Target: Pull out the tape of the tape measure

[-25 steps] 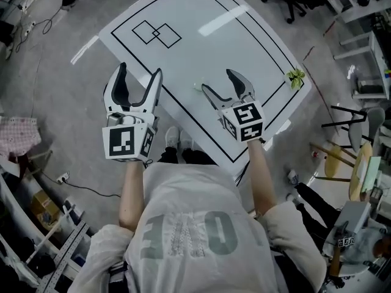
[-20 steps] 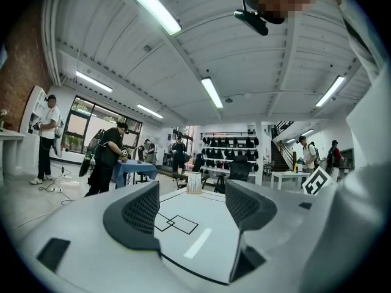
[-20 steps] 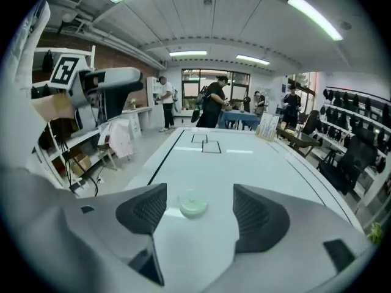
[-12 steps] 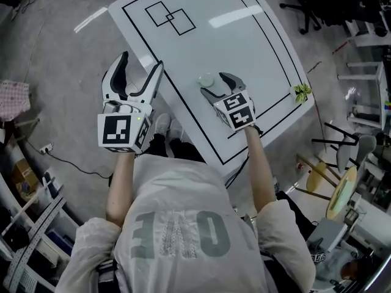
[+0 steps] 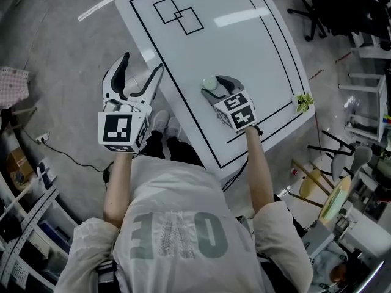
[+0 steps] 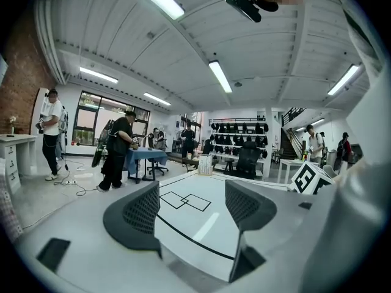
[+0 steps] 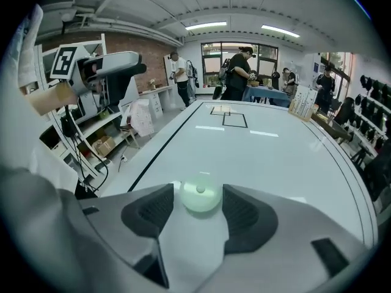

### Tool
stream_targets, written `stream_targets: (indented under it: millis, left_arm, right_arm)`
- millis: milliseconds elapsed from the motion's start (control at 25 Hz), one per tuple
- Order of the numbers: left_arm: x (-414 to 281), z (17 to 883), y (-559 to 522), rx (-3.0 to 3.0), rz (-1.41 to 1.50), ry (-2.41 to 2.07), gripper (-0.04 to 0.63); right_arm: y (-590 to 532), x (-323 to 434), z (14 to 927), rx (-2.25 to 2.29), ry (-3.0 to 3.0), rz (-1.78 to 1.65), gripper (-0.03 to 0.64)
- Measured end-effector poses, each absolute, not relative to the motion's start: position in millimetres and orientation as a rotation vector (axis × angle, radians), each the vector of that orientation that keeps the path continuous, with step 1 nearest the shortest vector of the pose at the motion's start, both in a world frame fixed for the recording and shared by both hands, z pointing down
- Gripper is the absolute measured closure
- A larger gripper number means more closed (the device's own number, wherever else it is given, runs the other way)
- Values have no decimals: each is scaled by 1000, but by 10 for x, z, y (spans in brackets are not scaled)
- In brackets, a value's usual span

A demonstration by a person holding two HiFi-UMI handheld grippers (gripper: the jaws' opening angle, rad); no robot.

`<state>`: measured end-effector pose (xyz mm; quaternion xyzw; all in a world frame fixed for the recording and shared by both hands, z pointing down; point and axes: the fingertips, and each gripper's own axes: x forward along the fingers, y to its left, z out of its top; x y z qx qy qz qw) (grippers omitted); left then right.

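Observation:
The tape measure, a small round pale green case, lies on the white table near its front left edge. My right gripper reaches down around it. In the right gripper view the tape measure sits between the dark pads of the right gripper, whose jaws are closing; I see no pad pressing on the case. My left gripper hangs open over the floor just left of the table. Seen from the left gripper view, the left gripper holds nothing.
A black border line and two overlapping drawn squares mark the table. A small green thing sits at the table's right edge. Office chairs and stools stand to the right. People stand far behind the table.
My right gripper has moved forward over the table until the tape measure lies between its jaws, and the jaws have narrowed. The left gripper has hardly moved.

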<state>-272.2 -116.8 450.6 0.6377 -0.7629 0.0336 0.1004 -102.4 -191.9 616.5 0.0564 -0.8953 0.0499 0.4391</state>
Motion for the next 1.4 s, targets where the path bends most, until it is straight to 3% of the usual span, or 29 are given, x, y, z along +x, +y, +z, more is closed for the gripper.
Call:
stream_targets:
  millis: [120,640,1000,1400]
  left_arm:
    - [-2750,4546,-1151,1877,100,-2248,284]
    - [-2755,4435,-1196,1906,71,-2260,282]
    - [-2704,3721,-1326,2088,41,-2359,284]
    - [-2199,3010,-1508,2363,-95,-2319,284]
  right_arm:
    - [-1919,-1040,6168,153,-2235,136,385]
    - [-2069,-1187,5983,257,-2293,167,387]
    - [-2504,-1274,4579,666,-2639,88,387]
    - [-2257,-570,3426,1203,-2862,26,387]
